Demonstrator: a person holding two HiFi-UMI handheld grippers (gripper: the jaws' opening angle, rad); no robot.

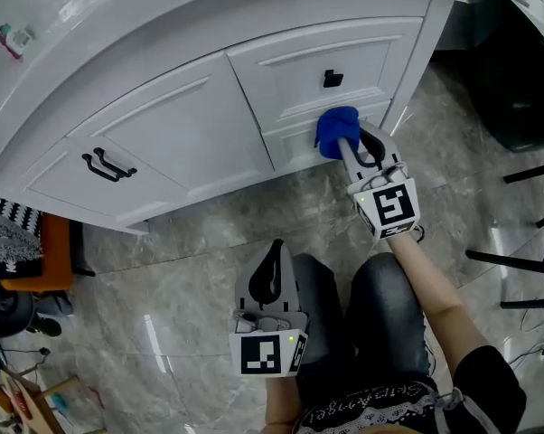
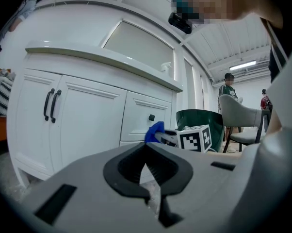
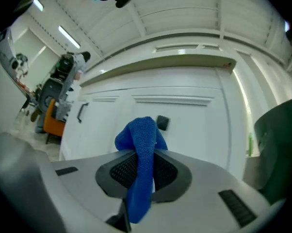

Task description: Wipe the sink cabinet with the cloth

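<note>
My right gripper (image 1: 346,145) clamping the blue cloth (image 1: 333,128) at the sink cabinet (image 1: 177,129), far right, my left gripper (image 1: 274,253) closed, empty, nearer

Light: bright, even, indoor.
Head view: white sink cabinet (image 1: 164,125) close to blown out. Glossy floor (image 1: 191,242) shows white glare streaks at 7 and 4 o'clock.
Both gripper views: fisheye, lines bowed, corners vignetted black.
Ceiling strip lights (image 2: 242,64) sit at 2 o'clock in the left gripper view and at 10 o'clock in the right.
Left gripper (image 2: 146,152) body is soft, near the lens. Cloth (image 3: 141,169) is sharp.
</note>
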